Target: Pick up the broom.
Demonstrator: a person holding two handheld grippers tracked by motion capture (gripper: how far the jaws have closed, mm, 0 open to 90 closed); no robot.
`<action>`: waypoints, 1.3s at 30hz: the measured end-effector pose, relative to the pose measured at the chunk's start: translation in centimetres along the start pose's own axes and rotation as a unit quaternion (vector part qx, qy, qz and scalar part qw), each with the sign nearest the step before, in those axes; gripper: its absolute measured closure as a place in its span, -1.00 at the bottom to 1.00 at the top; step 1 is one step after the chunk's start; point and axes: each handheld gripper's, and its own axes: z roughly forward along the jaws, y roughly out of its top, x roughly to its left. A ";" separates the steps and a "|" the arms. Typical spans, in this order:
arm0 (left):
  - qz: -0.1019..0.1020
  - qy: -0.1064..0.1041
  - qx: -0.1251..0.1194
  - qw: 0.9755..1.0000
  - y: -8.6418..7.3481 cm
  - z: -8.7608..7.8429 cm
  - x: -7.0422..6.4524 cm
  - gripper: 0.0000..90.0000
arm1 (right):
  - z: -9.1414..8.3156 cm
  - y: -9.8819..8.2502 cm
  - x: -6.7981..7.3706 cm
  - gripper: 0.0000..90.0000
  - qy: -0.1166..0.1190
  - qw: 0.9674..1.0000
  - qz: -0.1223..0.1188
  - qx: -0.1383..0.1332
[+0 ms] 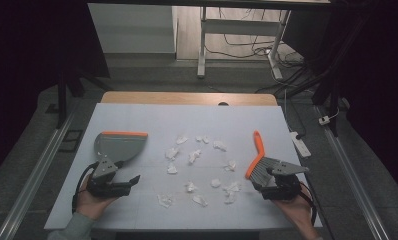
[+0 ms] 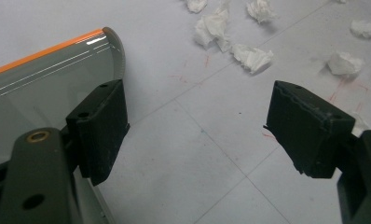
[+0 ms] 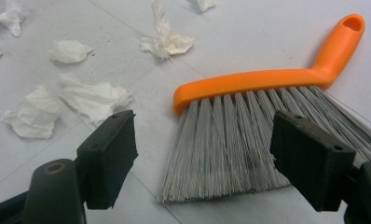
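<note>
A grey dustpan [image 1: 118, 145] with an orange lip lies at the left of the white table; its edge [image 2: 48, 79] sits just behind my left gripper's left jaw. My left gripper [image 1: 132, 180] [image 2: 197, 135] is open, right of the pan, over bare table. A hand brush [image 1: 259, 157] with an orange handle [image 3: 286, 77] and grey bristles [image 3: 239, 144] lies flat at the right. My right gripper [image 1: 259, 181] [image 3: 207, 158] is open, its jaws hovering over the bristle ends. Several crumpled white tissue scraps [image 1: 194, 156] [image 2: 251, 56] [image 3: 92, 100] are scattered between the two tools.
The white table top [image 1: 137, 115] ends at a wooden strip [image 1: 187, 97] at the far side. A power strip [image 1: 301, 142] lies beside the right edge. Metal rails run along both sides on the floor, and a desk frame with cables [image 1: 237, 45] stands beyond.
</note>
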 end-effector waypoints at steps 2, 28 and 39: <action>0.000 0.000 0.000 1.000 0.0 0.0 0.0 -0.53 | 0.0 0.0 0.0 -0.49 0.000 1.000 -0.001 0.000; 0.004 0.005 -0.002 1.000 0.2 0.3 -0.1 -0.52 | 0.7 7.6 -2.9 -0.45 -0.056 0.995 0.050 0.059; 0.006 0.007 0.002 1.000 0.2 0.4 -0.2 -0.52 | 3.6 9.5 -6.2 -0.38 -0.077 0.982 0.110 0.133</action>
